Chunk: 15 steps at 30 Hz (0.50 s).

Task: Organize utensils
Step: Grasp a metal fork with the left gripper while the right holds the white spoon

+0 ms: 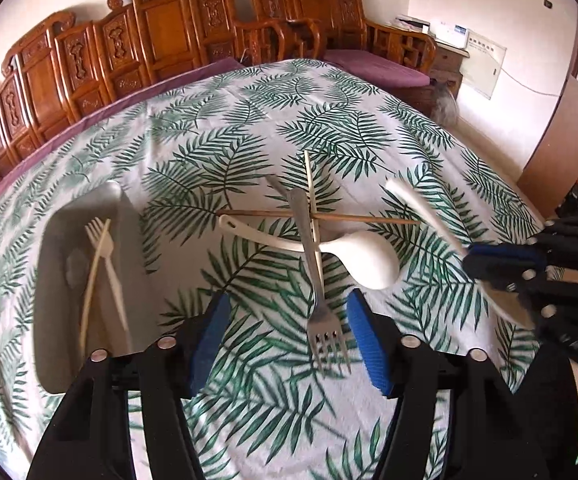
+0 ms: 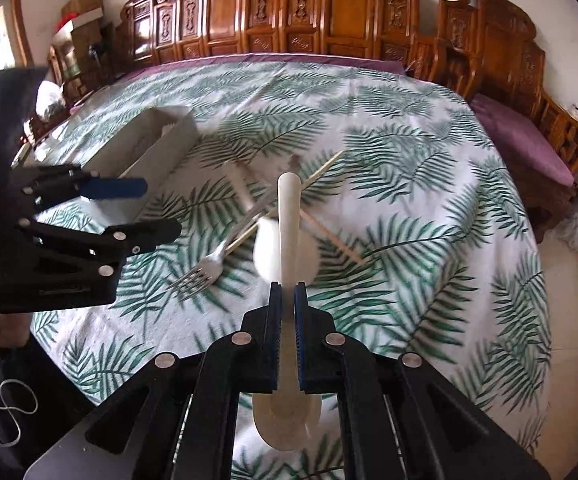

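The right gripper (image 2: 288, 292) is clenching its jaws on a white spoon (image 2: 287, 208), gripping the handle partway along; the handle is pointing forward past the pads while the bowl is sitting back between the gripper's arms. In the left wrist view this same gripper (image 1: 501, 264) is showing at the right edge, with the spoon (image 1: 421, 210) raised off the surface (image 1: 249, 128) and tilting up to the left.

The left gripper (image 1: 287, 336) is hovering low with its jaws released, wide apart. A metal fork (image 1: 313, 264) is lying between the blue pads (image 1: 367, 340), tines toward the camera, nearer the right pad; whether they are touching cannot be told. From the right wrist view, the left gripper (image 2: 145, 210) is sitting left of the fork (image 2: 213, 258).

The fork's handle is crossing a pile of utensils on the leaf-print cloth: a white ladle (image 1: 353, 254) lying across, a brown chopstick (image 1: 369, 220) lying across behind it, and a pale chopstick (image 1: 312, 196) running alongside the fork.

To the left, a grey tray (image 1: 49, 320) is holding a white plastic fork (image 1: 107, 256) and another pale chopstick (image 1: 95, 280) leaning across it. The tray (image 2: 169, 144) is also showing in the right wrist view, behind the left gripper.

A carved wooden bench (image 1: 161, 36) is standing behind the surface.
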Available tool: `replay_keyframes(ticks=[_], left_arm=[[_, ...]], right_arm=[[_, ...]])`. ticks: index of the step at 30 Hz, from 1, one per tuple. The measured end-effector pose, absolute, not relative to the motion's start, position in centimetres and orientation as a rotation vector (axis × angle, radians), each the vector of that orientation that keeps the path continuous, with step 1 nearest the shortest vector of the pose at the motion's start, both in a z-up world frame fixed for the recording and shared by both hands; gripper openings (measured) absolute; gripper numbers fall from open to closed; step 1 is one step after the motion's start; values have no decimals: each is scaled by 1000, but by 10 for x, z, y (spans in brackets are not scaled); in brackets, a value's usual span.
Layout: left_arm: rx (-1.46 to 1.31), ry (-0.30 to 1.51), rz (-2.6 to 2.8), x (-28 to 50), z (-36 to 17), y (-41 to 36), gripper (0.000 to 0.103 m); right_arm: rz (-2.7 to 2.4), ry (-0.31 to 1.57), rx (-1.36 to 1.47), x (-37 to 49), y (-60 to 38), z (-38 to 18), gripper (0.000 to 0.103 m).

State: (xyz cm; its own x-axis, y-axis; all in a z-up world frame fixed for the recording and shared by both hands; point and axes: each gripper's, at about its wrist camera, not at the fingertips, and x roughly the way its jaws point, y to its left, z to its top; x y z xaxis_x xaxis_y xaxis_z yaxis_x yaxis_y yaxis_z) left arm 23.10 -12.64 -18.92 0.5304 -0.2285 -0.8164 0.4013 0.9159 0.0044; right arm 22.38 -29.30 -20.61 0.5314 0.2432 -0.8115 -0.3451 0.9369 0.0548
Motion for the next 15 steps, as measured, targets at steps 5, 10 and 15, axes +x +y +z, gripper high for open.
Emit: replay_keyframes(ticks=[5, 10, 15], left_arm=[[191, 957, -402, 241, -199, -138, 52], [221, 986, -396, 257, -214, -151, 39], [197, 1021, -405, 273, -225, -158, 29]], right_arm=[[313, 939, -101, 230, -310, -204, 7], [288, 937, -82, 234, -324, -203, 7], [281, 928, -66, 235, -330, -199, 8]])
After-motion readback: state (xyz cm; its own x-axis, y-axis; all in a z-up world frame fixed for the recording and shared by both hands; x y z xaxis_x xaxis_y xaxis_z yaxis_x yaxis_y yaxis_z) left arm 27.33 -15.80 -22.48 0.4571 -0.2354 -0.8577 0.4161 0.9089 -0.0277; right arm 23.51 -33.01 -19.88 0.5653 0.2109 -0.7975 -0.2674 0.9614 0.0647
